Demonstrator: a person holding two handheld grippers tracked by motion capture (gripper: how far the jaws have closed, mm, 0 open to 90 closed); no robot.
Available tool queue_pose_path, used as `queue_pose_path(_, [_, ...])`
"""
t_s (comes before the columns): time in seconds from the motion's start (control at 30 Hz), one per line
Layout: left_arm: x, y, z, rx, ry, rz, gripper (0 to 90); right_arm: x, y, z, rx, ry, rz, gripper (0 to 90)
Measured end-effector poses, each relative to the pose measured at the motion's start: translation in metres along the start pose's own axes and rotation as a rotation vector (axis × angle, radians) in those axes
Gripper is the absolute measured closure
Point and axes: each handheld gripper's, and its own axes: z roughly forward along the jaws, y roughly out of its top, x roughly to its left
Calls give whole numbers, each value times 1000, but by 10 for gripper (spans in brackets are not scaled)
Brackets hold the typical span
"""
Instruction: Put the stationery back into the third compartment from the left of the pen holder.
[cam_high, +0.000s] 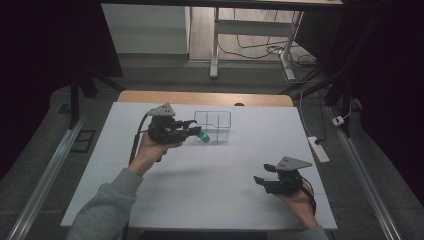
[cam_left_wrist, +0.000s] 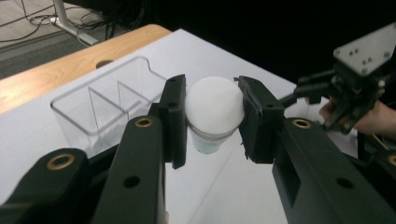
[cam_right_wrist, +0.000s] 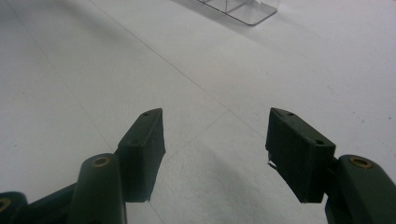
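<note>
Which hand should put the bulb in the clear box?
Left. The left gripper already holds the bulb right beside the clear box. The right gripper is open, holds nothing and sits far from it.

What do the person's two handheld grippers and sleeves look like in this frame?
Both the left gripper and the right gripper are black, each topped by a grey three-cornered plate with small dark holes. A black cable trails from the left one. Their jaws are black linkage arms with brass-coloured pivot pins, ending in flat rectangular pads. The person wears grey sleeves.
</note>
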Motion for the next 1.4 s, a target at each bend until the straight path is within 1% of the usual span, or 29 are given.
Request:
queue_pose_path(0.07, [3,7,3,-2,4,-2,640,-1,-1,0,2,2,2,361])
queue_pose_path(0.13, [7,13,7,-11,-4,-8,640,0,-2,-1,2,0,1,361])
queue_pose_path(0.23, [12,21,14,-13,4,-10,640,0,-5,-3,2,-6,5,365])
queue_pose_path(0.4, [18,31,28,-13,15,-3,640,0,-6,-6,-11,-13,8,367])
queue_pose_path(0.47, [21,34,36,-9,19,-6,640,0,-7,-5,-5,-12,9,367])
queue_pose_path(0.53, [26,36,45,-1,24,-9,640,0,-7,-5,-5,-12,12,366])
queue_pose_path(0.63, [33,38,56,1,29,-36,639,0,-6,-4,-1,-11,8,366])
queue_pose_path(0.73, [39,40,66,17,57,-45,639,1,-5,-3,-2,-10,5,366])
queue_pose_path(0.87, [44,45,74,33,77,-50,639,1,-5,-2,1,-7,2,366])
queue_pose_path(0.93, [45,47,78,35,77,-59,639,1,-5,-3,0,-7,5,366])
queue_pose_path(1.07, [47,50,88,59,103,-50,639,1,-5,-3,-1,-6,7,366])
queue_pose_path(1.17, [49,50,97,77,112,-56,639,0,-5,-2,3,-5,7,365])
queue_pose_path(1.27, [50,49,105,103,127,-51,639,0,-6,-2,5,-6,7,365])
queue_pose_path(1.4, [49,48,111,118,130,-45,637,0,-6,-3,2,-7,8,365])
